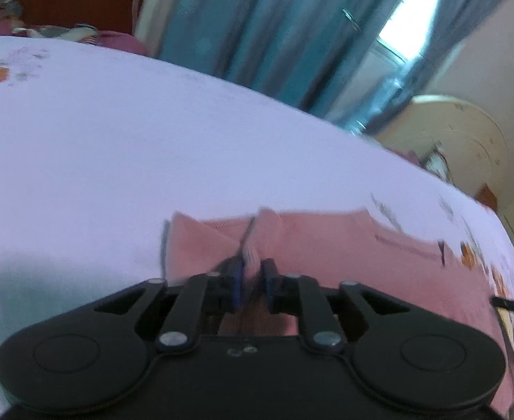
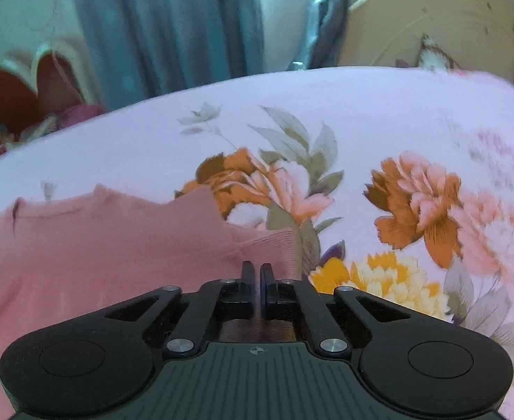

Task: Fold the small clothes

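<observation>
1. Left tongs (image 1: 251, 281), black with blue pads, sit low at the near edge of a pink garment (image 1: 327, 255); the jaws stand a little apart with a ribbed fold of the pink cloth between them. Blur hides whether the pads press on it.
2. Right tongs (image 2: 257, 280) are closed, jaws nearly meeting, over the ribbed edge of the same pink garment (image 2: 99, 252); whether cloth is pinched between them I cannot tell.
3. Pink garment lies spread on a bed, on a pale sheet (image 2: 327, 105) printed with orange and yellow flowers.
4. Right-wrist view: garment fills the left foreground, flowers just beside it on the right.
5. Beyond the bed: blue curtains (image 2: 169, 28), a bright window, a cream headboard (image 2: 432, 24).
</observation>
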The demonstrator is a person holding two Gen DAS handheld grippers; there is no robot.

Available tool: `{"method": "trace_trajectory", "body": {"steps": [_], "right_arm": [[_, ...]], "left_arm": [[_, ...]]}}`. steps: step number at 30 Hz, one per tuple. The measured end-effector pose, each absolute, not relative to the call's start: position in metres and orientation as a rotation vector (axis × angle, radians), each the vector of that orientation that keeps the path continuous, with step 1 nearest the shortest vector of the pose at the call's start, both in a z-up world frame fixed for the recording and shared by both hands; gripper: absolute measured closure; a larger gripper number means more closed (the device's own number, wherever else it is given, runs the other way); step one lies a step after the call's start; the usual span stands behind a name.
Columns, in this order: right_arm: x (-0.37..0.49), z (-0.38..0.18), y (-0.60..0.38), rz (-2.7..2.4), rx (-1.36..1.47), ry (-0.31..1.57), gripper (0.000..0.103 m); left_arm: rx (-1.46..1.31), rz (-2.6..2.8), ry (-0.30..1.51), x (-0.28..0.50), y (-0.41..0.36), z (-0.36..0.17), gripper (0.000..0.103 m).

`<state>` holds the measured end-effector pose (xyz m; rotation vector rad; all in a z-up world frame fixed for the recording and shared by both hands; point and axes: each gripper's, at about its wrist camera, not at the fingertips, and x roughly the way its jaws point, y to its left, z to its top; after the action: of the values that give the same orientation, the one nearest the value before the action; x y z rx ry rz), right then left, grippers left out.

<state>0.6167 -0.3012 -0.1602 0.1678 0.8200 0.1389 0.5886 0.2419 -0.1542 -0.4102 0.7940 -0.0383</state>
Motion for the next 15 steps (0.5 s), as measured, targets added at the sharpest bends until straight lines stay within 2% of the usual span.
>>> {"method": "trace_trajectory", "body": {"steps": [1,2,3,4,5,6,8,9,10,11,13,15], "right_arm": [[0.611,-0.152,-0.303,0.096,0.161,0.772,0.1],[0.603,-0.142,-0.302,0.087,0.154,0.724,0.096],[0.595,-0.132,-0.299,0.115,0.162,0.692,0.09],[0.588,-0.126,-0.291,0.16,0.172,0.678,0.068],[0.582,-0.123,-0.277,0.222,0.162,0.672,0.05],[0.576,-0.122,-0.256,0.292,0.122,0.674,0.048],[0.564,-0.127,-0.211,0.462,0.056,0.688,0.048],[0.557,-0.131,-0.188,0.576,0.019,0.705,0.052],[0.552,-0.135,-0.168,0.629,-0.04,0.722,0.072],[0.548,-0.14,-0.15,0.659,-0.108,0.731,0.077],[0.549,-0.149,-0.129,0.66,-0.195,0.725,0.077],[0.567,-0.156,-0.129,0.614,-0.128,0.758,0.077]], "left_arm": [[-0.391,0.014,0.777,0.585,0.241,-0.148,0.068],[-0.354,0.042,0.759,0.58,0.238,-0.14,0.054],[-0.307,0.038,0.719,0.572,0.228,-0.13,0.048],[-0.29,-0.005,0.691,0.566,0.216,-0.124,0.048],[-0.285,-0.073,0.687,0.563,0.201,-0.121,0.048],[-0.26,-0.19,0.7,0.562,0.175,-0.12,0.05],[-0.187,-0.385,0.71,0.556,0.127,-0.124,0.053],[-0.138,-0.49,0.722,0.553,0.101,-0.129,0.053],[-0.099,-0.549,0.742,0.553,0.085,-0.134,0.052],[-0.049,-0.568,0.766,0.556,0.071,-0.14,0.052],[0.058,-0.527,0.79,0.567,0.054,-0.149,0.052],[0.032,-0.486,0.788,0.581,0.057,-0.153,0.052]]}}
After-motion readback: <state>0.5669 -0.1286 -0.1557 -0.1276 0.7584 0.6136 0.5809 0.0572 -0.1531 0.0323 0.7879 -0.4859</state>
